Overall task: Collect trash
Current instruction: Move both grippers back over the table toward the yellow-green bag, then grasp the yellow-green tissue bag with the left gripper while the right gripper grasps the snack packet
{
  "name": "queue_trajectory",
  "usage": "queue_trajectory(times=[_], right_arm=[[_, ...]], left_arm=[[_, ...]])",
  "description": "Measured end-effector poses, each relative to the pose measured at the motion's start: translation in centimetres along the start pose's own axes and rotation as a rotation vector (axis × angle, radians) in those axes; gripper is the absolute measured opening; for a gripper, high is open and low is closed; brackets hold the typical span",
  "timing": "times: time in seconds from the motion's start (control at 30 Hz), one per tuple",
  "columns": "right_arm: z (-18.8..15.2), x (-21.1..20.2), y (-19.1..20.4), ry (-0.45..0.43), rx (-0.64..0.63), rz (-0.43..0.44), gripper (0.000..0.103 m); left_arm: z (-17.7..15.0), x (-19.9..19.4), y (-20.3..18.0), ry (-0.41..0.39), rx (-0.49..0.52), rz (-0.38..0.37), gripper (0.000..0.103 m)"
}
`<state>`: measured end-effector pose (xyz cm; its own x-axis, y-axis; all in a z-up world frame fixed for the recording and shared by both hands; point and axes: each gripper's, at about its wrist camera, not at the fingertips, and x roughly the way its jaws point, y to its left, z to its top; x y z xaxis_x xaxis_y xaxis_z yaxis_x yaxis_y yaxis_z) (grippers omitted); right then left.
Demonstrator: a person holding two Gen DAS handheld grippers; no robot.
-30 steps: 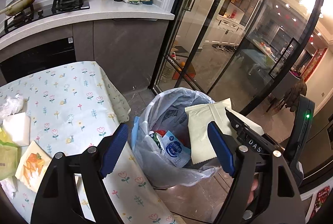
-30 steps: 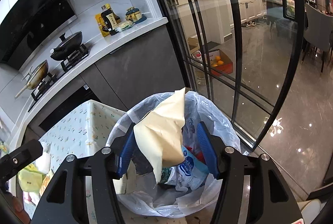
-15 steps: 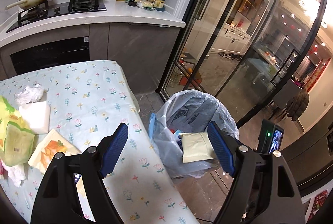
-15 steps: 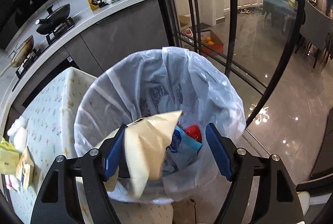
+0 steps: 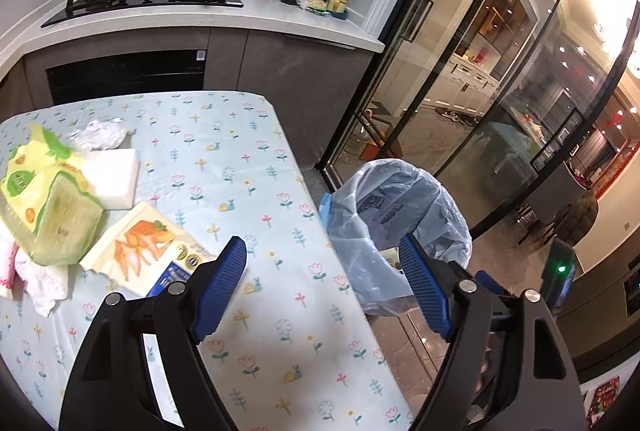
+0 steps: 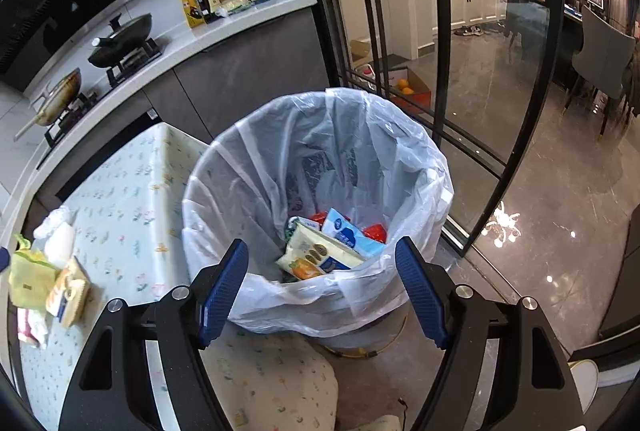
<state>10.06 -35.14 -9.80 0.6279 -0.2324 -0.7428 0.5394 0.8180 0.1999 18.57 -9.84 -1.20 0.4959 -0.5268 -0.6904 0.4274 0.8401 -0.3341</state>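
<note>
Trash bin, lined with a thin white plastic bag, stands on the grey floor just beside the table's corner, and we look down into it past our right gripper, whose blue-padded jaws have just been opening and now stand wide with nothing between them. Inside the bin lies a cream snack wrapper printed with orange fruit, on top of a blue-and-white packet and something red. In the left wrist view our left gripper hangs over the table's edge, jaws wide apart and empty, the bin showing behind its right finger. Near its left finger, on the floral tablecloth, lies a flat cream wrapper with an orange picture; just beyond that sit a yellow-green bag and a white foam block, touching each other, with a crumpled clear plastic scrap behind them and white crumpled tissue at the left edge. Farther off, the white counter carries a stove with two woks, bottles and jars, and glass doors stand to the right.
</note>
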Motion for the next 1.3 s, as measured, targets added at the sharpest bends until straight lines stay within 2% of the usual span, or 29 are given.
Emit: queue_trajectory(times=[0.33,0.73,1.03,1.3], right_arm=[[0.6,-3.9,5.5,-0.062,-0.08,0.096,0.073],[-1.0,-6.3,13.2,-0.071,-0.191,0.189,0.073],[-3.8,-4.7,17.8,0.017,-0.204,0.273,0.073],[-6.3,-1.6,20.7,0.112,-0.216,0.31,0.073]], left_arm=[[-1.1,-2.8,4.0,-0.029,-0.049,0.092,0.075],[-2.5,-6.5,10.9,-0.054,-0.144,0.181,0.075],[-3.7,-8.1,16.4,-0.046,-0.226,0.234,0.075],[-3.6,-8.3,19.7,-0.052,-0.29,0.256,0.084]])
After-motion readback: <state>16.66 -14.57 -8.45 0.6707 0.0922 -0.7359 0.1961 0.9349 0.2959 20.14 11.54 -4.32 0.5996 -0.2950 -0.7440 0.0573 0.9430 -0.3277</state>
